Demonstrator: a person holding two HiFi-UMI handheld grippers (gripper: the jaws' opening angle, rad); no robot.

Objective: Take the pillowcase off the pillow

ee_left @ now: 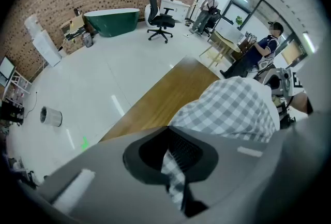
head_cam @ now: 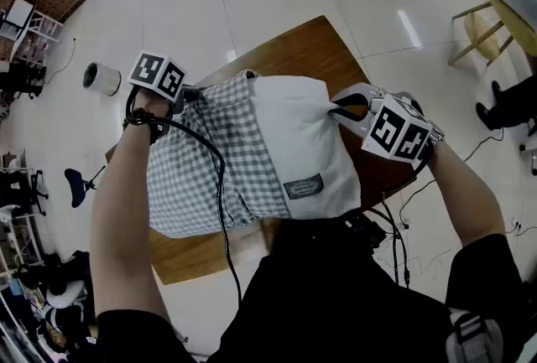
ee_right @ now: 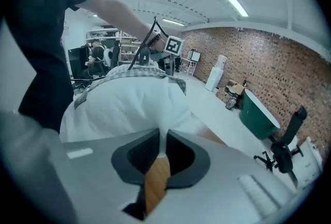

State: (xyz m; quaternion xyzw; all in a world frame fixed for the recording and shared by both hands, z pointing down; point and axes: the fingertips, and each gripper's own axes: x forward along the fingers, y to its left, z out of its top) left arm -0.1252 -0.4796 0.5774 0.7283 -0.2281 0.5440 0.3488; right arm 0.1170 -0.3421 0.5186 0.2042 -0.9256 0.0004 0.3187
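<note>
The pillow was held over the wooden table between the person's two grippers. The end toward the person's left sat inside the grey-and-white checked pillowcase, and the end toward the right was bare and white. The left gripper had its jaws closed tight on a fold of the checked cloth, which ran down between the pads. The right gripper had its jaws pinched together on a thin tuck of the pillow's white fabric at the bare end, with the table's wood showing below. A small grey label sat near the pillowcase's open edge; whether it belonged to the pillow or the case was hard to tell. A black cable trailed across the checked cloth.
</note>
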